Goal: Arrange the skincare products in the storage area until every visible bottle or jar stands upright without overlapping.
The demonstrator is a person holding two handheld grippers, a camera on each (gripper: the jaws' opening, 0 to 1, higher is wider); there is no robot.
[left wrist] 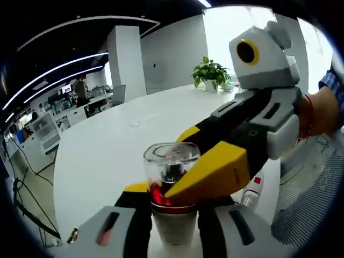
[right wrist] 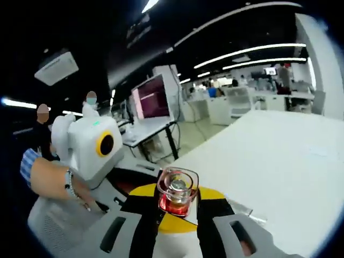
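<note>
Two grippers meet on one bottle (left wrist: 171,199) above white table (left wrist: 102,156). Left gripper (left wrist: 173,228) clamps bottle's pale body, upright between its jaws. Right gripper (left wrist: 215,169) reaches in from right, yellow jaws closed around clear cap (right wrist: 177,188) and red collar. Potted plant (left wrist: 210,72) far back on table.

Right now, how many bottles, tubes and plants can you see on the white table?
Bottles with a clear cap: 1
White tubes with a red mark: 1
Potted plants: 1
Total: 3
</note>
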